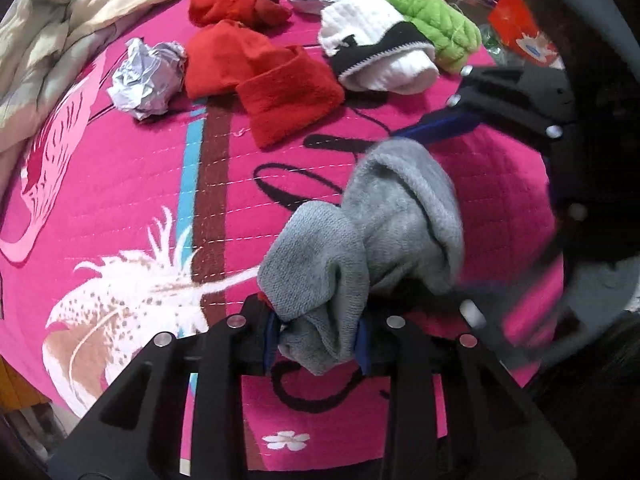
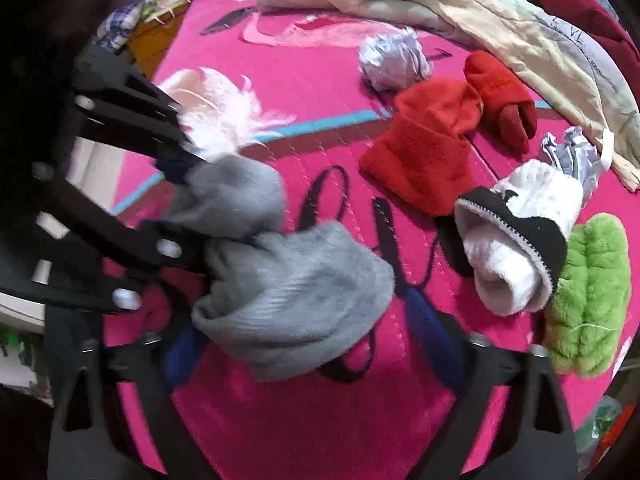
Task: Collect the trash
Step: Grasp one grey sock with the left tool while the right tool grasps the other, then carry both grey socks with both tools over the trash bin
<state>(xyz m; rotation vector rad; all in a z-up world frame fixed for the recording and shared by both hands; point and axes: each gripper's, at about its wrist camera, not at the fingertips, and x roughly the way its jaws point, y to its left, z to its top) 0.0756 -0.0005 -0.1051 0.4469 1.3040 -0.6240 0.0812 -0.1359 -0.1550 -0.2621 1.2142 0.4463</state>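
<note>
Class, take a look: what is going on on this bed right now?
A person holding two grippers works over a pink bedspread. The left gripper is clamped on one end of a grey sock; the right gripper straddles the other end, open. Crumpled paper, red, white and green socks lie untouched.

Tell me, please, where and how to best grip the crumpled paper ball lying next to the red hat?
Grip the crumpled paper ball across its middle, coming from above. It sits alone on the pink bedspread, its left side free; the red hat crowds its right side. The creased lump looks compressible, so jaws should bite.
</note>
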